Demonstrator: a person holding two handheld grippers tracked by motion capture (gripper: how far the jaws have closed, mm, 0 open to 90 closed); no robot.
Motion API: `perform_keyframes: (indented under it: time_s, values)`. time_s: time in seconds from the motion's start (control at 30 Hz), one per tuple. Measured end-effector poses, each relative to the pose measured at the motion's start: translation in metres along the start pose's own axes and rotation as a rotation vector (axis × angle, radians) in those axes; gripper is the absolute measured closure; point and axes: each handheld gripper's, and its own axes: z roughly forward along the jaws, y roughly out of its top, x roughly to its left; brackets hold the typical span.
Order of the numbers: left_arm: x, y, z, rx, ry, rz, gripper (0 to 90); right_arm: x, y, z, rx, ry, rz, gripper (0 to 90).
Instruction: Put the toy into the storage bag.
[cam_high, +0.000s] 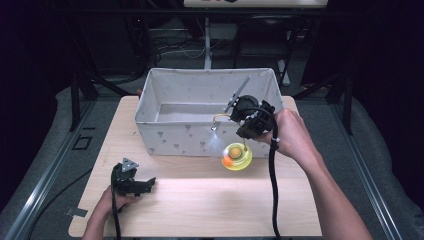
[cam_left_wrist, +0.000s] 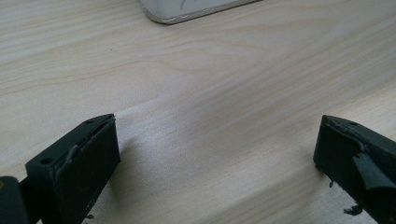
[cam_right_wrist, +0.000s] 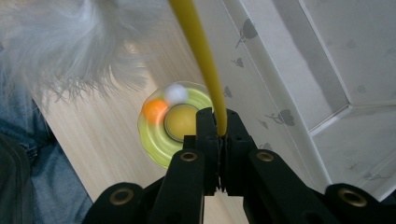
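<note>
Toy (cam_high: 237, 156), wand pinched by right gripper (cam_right_wrist: 218, 125), could snag the bin (cam_high: 175, 134) at 12 o'clock; left gripper (cam_left_wrist: 217, 154) spread.

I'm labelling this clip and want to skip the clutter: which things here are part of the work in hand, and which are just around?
In the job:
- right gripper, shut on the yellow wand
- white feather tuft on the wand
- yellow-green ball toy on the table
- fabric box beside it

Just around:
- left gripper, open, resting on the table
- metal frames behind
</note>
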Motion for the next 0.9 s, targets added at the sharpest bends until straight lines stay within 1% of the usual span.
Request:
perform_keyframes:
  time_s: [0.1, 0.13, 0.23, 0.27, 0.4, 0.47, 0.6, 0.63, 0.87, 0.9]
  values:
    - [0.0, 0.0, 0.0, 0.0, 0.0, 0.0, 0.2, -0.002, 0.003, -0.004, -0.006, 0.003, 0.002, 88.3]
    - [0.0, 0.0, 0.0, 0.0, 0.0, 0.0, 0.2, -0.003, 0.004, -0.006, 0.005, 0.0, -0.007, 88.4]
    - [0.0, 0.0, 0.0, 0.001, -0.001, -0.002, 0.2, -0.004, 0.006, -0.009, -0.007, 0.005, -0.006, 88.3]
    - [0.0, 0.0, 0.0, 0.001, -0.001, -0.001, 0.2, -0.005, 0.009, -0.012, -0.009, 0.007, -0.005, 88.4]
    - [0.0, 0.0, 0.0, 0.001, -0.001, -0.001, 0.2, -0.006, 0.013, -0.016, -0.007, 0.007, -0.015, 88.4]
    - [0.0, 0.0, 0.0, 0.001, 0.0, -0.001, 0.2, -0.006, 0.018, -0.023, -0.011, 0.001, -0.023, 88.3]
    - [0.0, 0.0, -0.001, 0.007, -0.005, 0.002, 0.2, -0.007, 0.024, -0.029, -0.024, -0.001, -0.03, 88.3]
    - [0.0, 0.0, -0.001, 0.007, -0.004, 0.003, 0.2, -0.008, 0.025, -0.03, -0.019, -0.001, -0.032, 88.3]
    - [0.0, 0.0, -0.001, 0.007, -0.005, 0.003, 0.2, -0.012, 0.031, -0.037, -0.024, 0.003, -0.031, 88.3]
    - [0.0, 0.0, -0.001, 0.007, -0.004, 0.003, 0.2, -0.014, 0.033, -0.039, -0.024, -0.002, -0.03, 88.3]
